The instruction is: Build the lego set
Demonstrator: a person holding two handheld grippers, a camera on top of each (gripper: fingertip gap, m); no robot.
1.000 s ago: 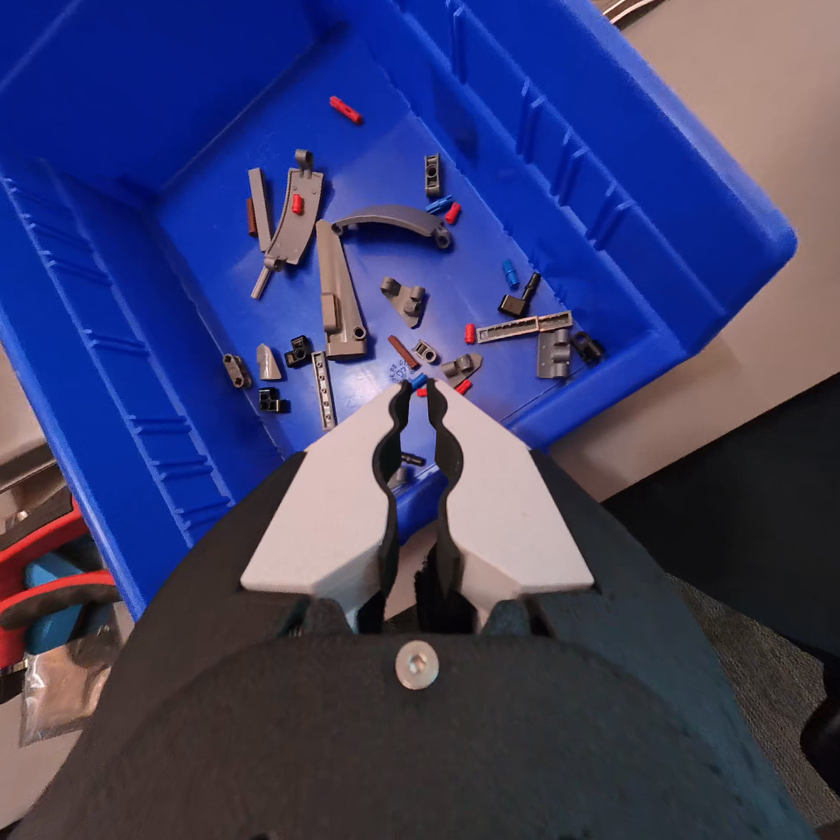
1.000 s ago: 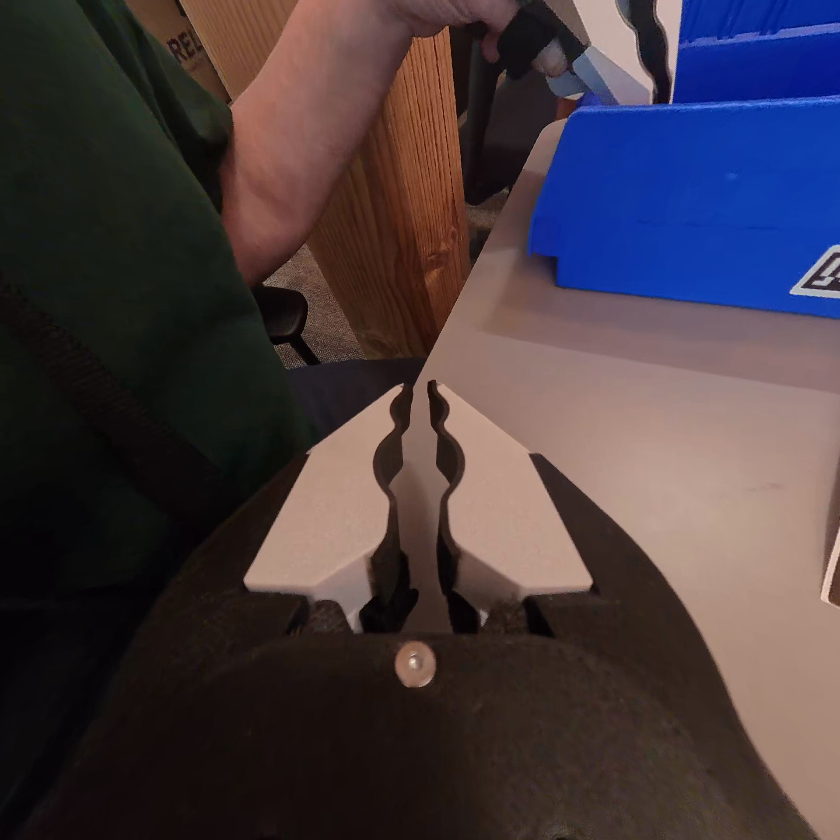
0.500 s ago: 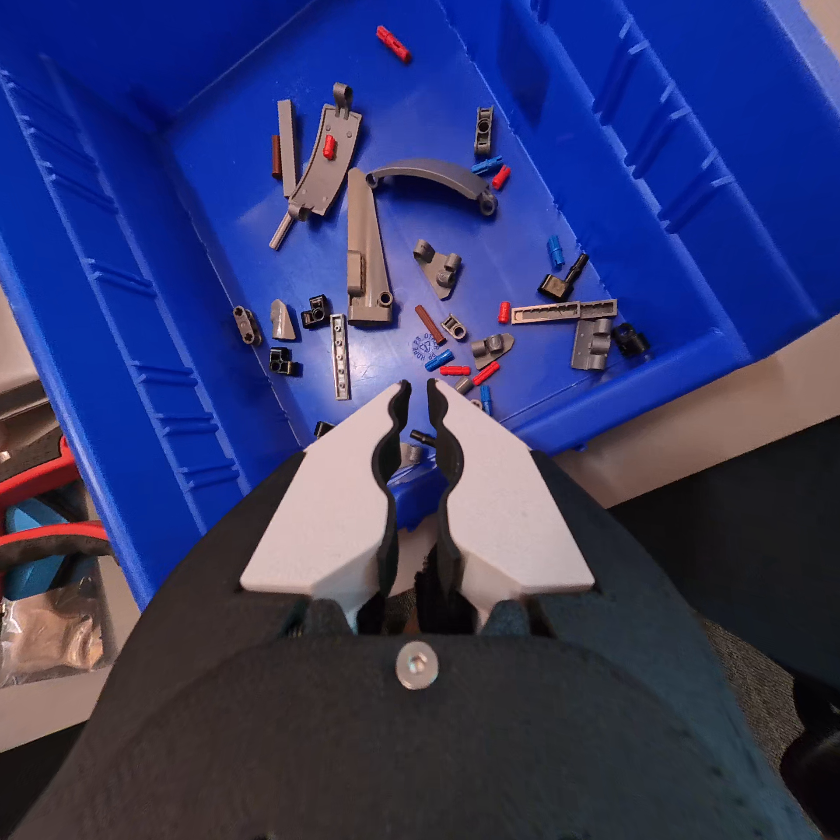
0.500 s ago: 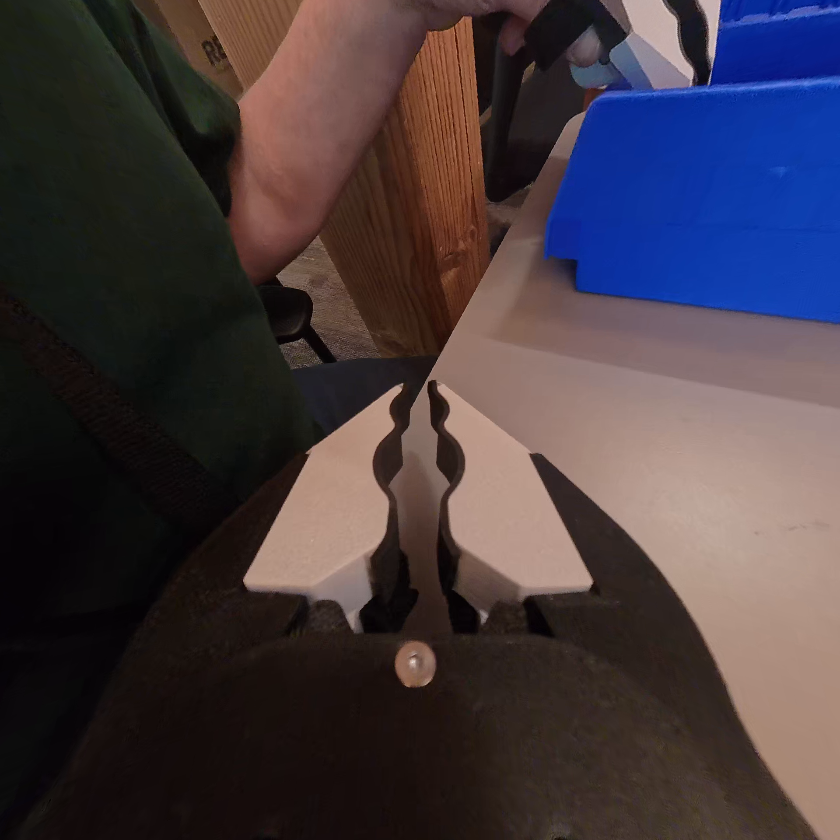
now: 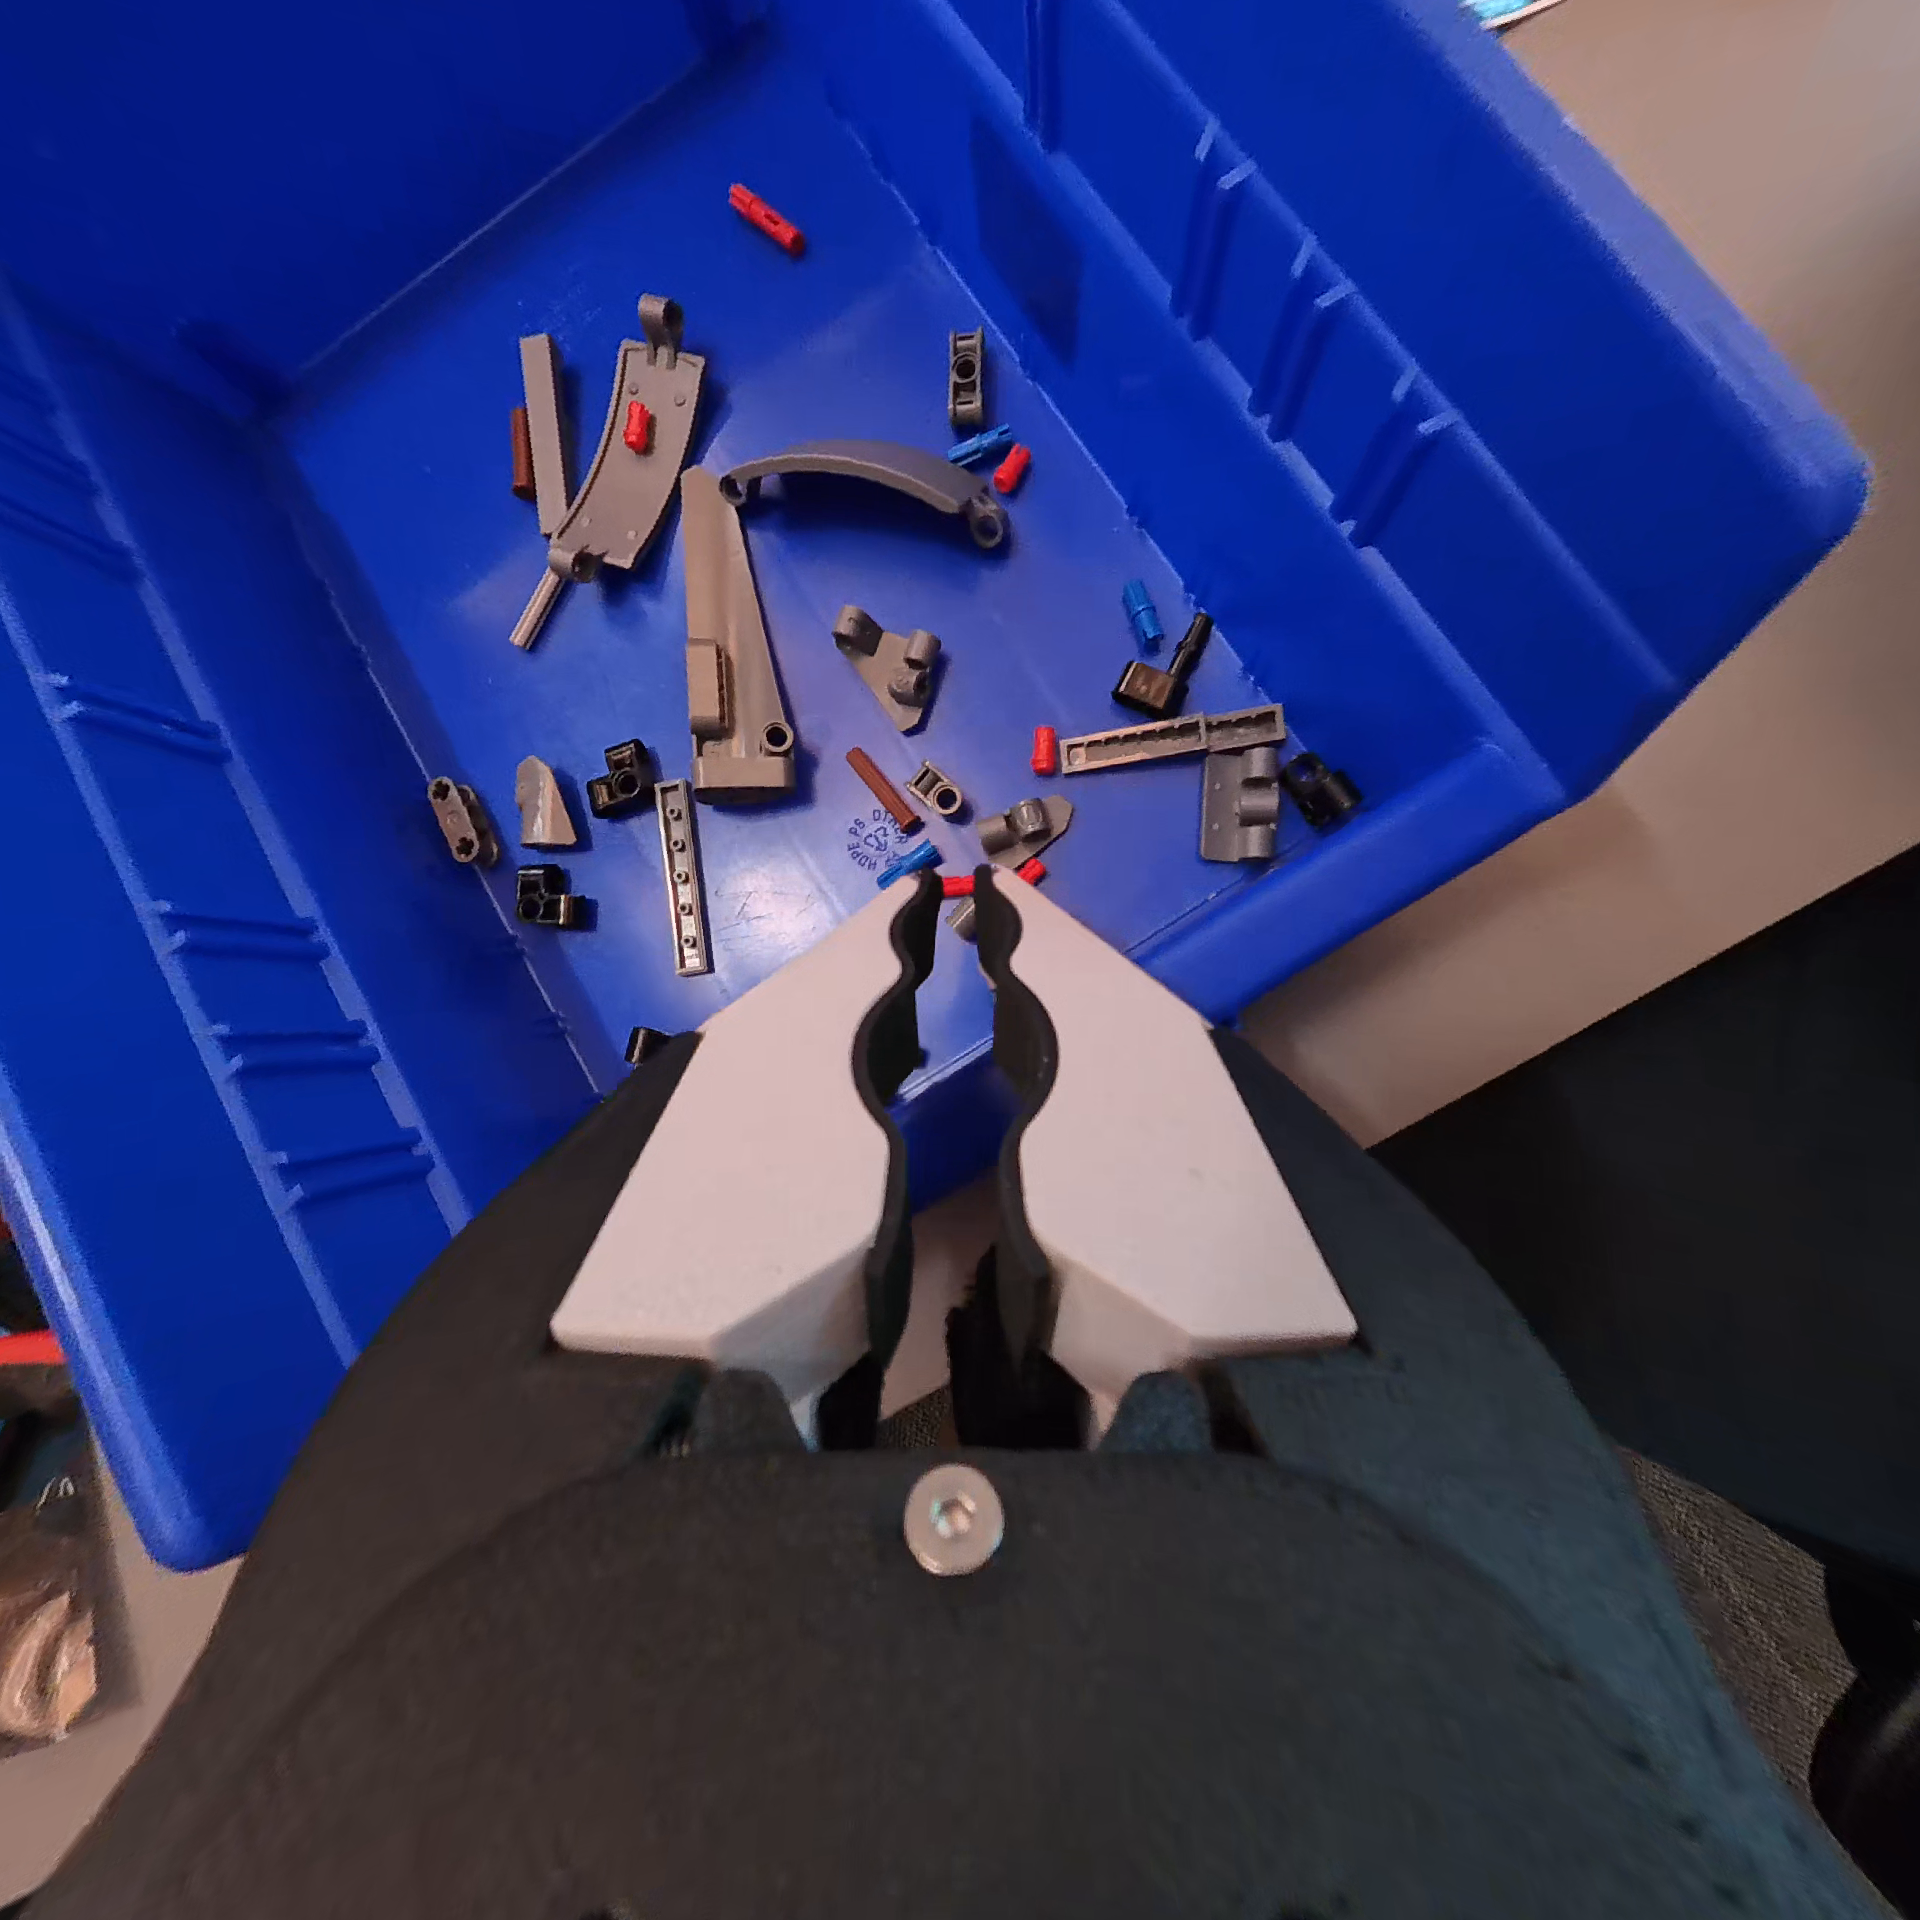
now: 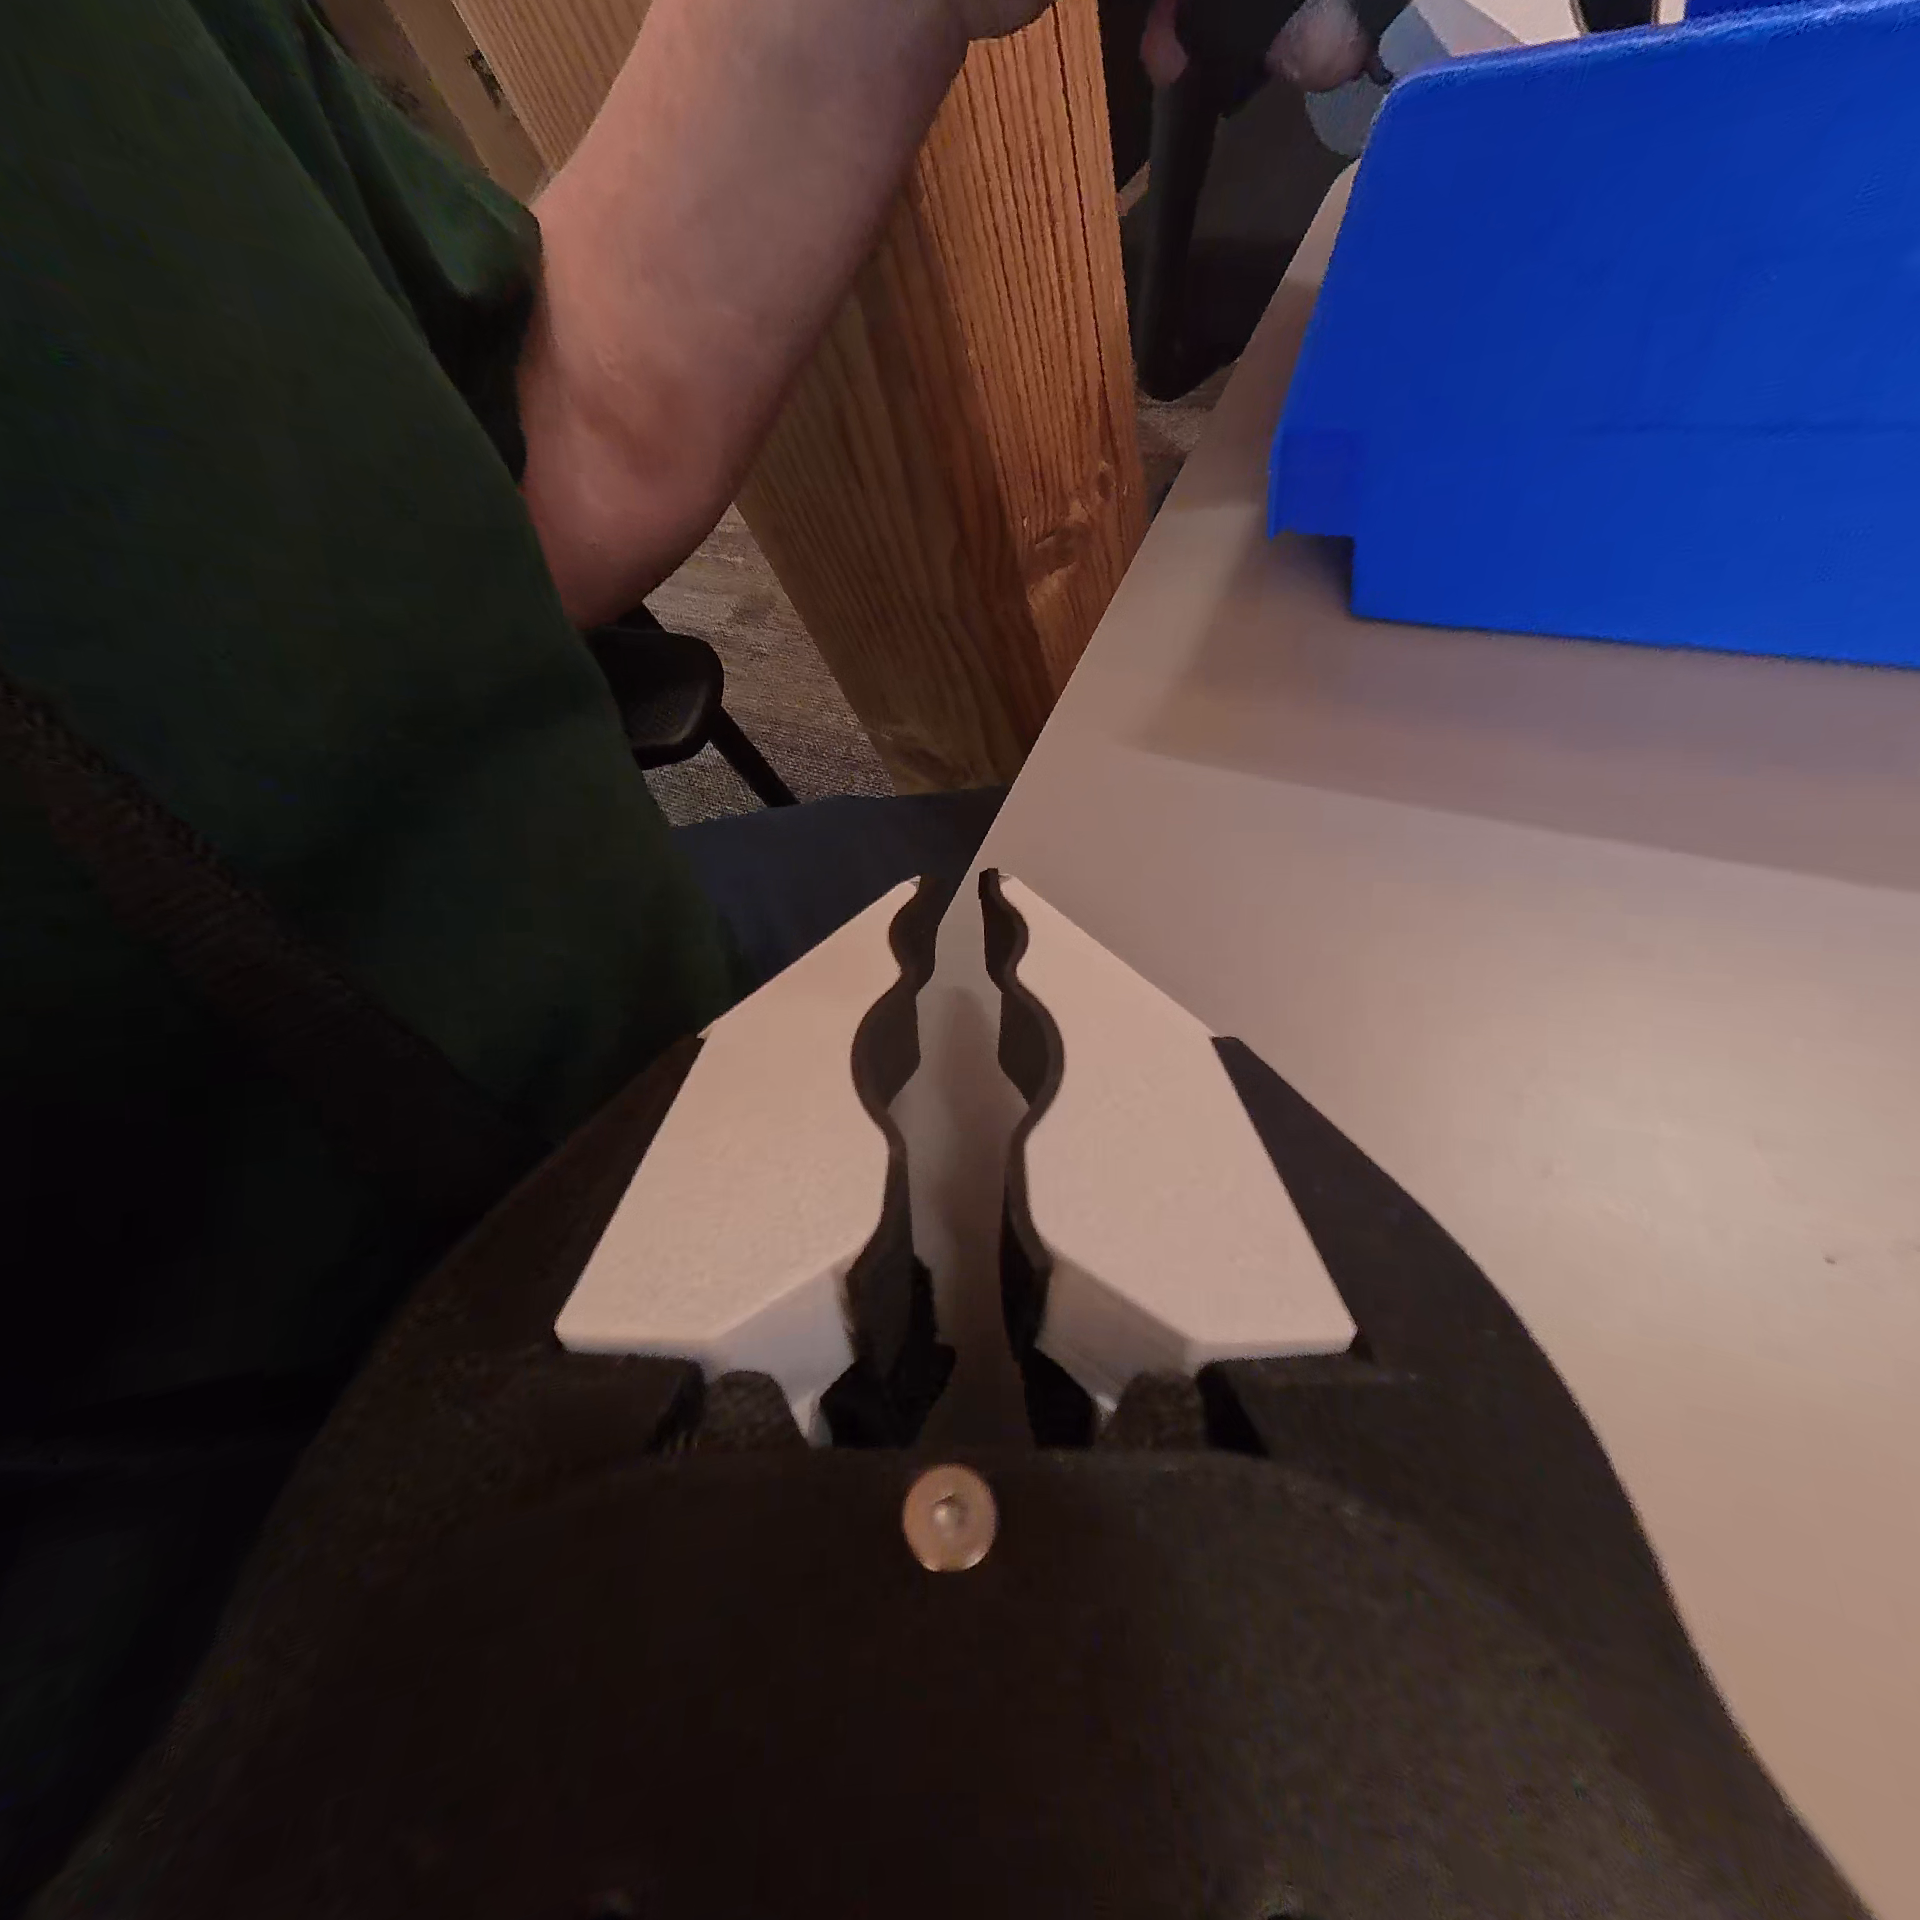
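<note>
The left gripper (image 5: 954, 883) is held over the blue bin (image 5: 1558, 582), slightly parted, empty; the right gripper (image 6: 954, 883) likewise above the table (image 6: 1507, 1039); grey, red, black lego pieces (image 5: 732, 665) are scattered inside.

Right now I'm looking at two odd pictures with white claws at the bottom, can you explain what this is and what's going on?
Those claws are hand-held tools: a person holds a two-finger gripper in each hand, each carrying a camera looking along its fingers. The left wrist view shows the left gripper, slightly open and empty, above a blue bin of loose lego pieces, such as a grey curved piece. A red pin shows between its tips. The right wrist view shows the right gripper, also empty, over the table edge, beside the person's forearm.
</note>
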